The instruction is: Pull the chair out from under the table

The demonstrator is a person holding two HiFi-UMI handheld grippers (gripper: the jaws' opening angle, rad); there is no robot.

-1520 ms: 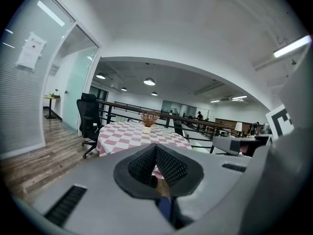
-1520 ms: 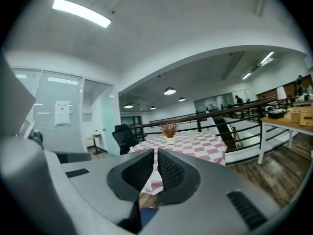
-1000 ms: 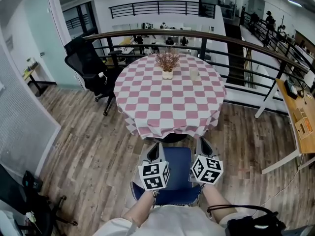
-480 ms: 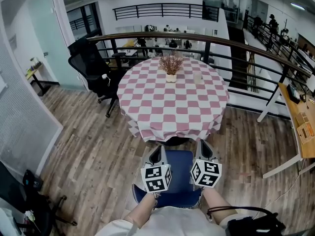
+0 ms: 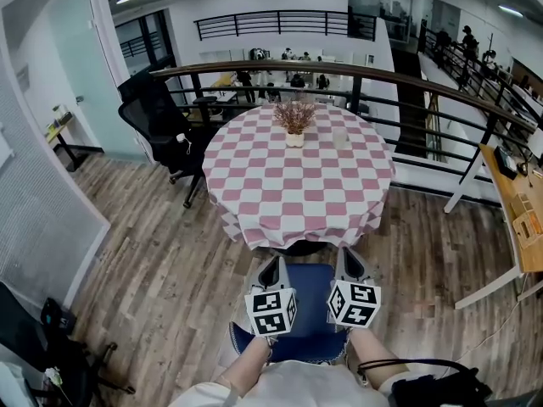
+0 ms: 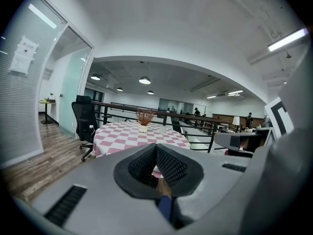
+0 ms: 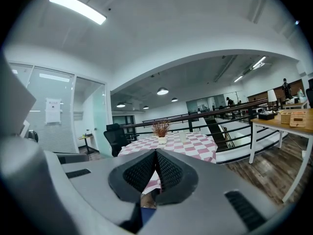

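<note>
Head view alone shows the whole chair: a blue seat at the table's 6 o'clock, its front edge just by the hem of the pink-checked cloth, most of it out in the open. In the left gripper view and the right gripper view the chair is only a blue sliver low behind the jaws. The right gripper view adds a wooden desk at 3 o'clock.

The round table carries a potted sprig and a glass toward 12 o'clock. A black office chair stands at its 10 o'clock, and a railing curves behind. The floor is wood plank.

The left gripper lies along the seat's left side and the right gripper along its right. Each has its jaw tips pressed together with nothing between the pads. Whether either touches the chair I cannot tell.
</note>
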